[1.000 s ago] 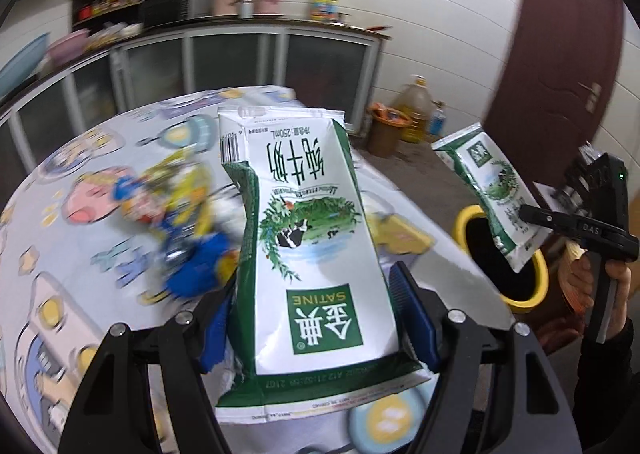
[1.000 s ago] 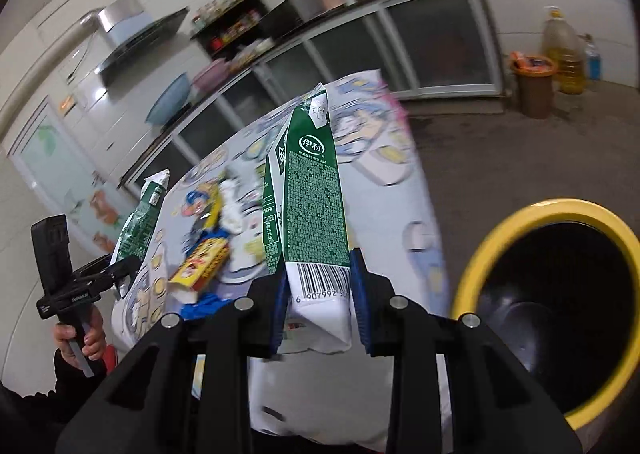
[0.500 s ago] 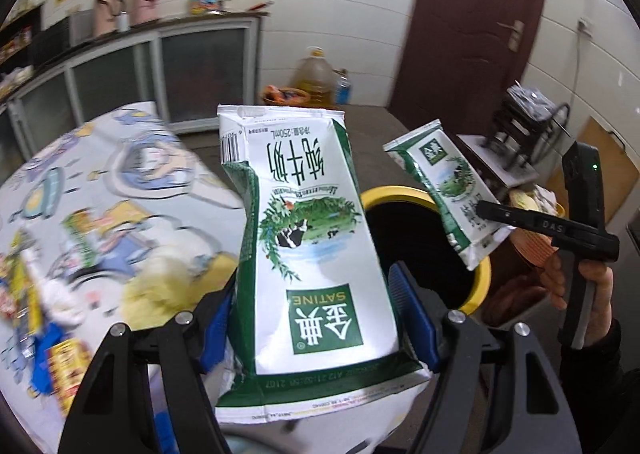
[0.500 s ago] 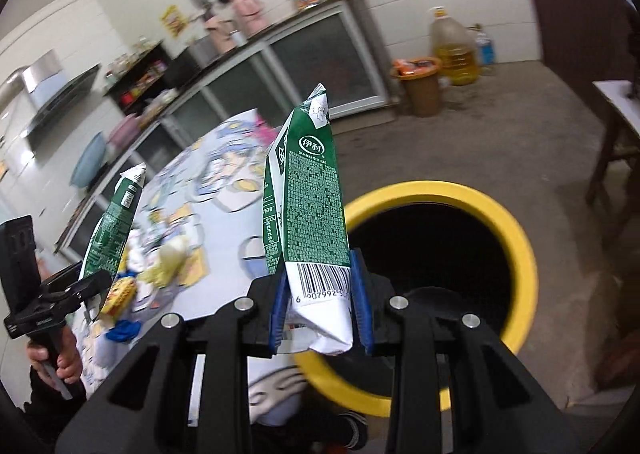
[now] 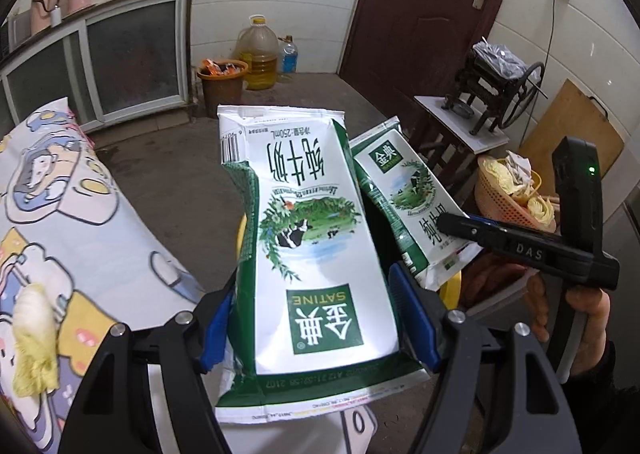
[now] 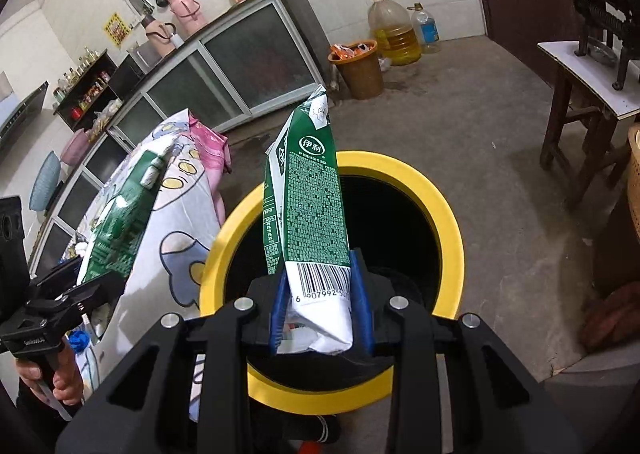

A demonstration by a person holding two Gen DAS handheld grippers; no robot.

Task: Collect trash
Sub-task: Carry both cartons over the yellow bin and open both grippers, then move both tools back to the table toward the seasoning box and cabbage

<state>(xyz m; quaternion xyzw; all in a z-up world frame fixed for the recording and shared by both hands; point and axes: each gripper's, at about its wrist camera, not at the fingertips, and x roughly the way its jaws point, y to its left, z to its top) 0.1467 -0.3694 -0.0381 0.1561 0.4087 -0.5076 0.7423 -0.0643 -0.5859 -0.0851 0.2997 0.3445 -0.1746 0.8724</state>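
Right claw (image 6: 320, 322) clamped narrow on flattened milk carton (image 6: 308, 213), long axis pointing away along fingers, directly above yellow-rimmed trash bin (image 6: 448, 213) mouth. Left claw (image 5: 316, 318) gripping second milk carton (image 5: 316, 254) broadside, bin mostly hidden behind it, beside tabletop (image 5: 80, 234) edge. Right claw better placed for drop.

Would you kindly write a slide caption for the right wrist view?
Right hand-held gripper clamps a flattened green-and-white milk carton above the yellow-rimmed bin.
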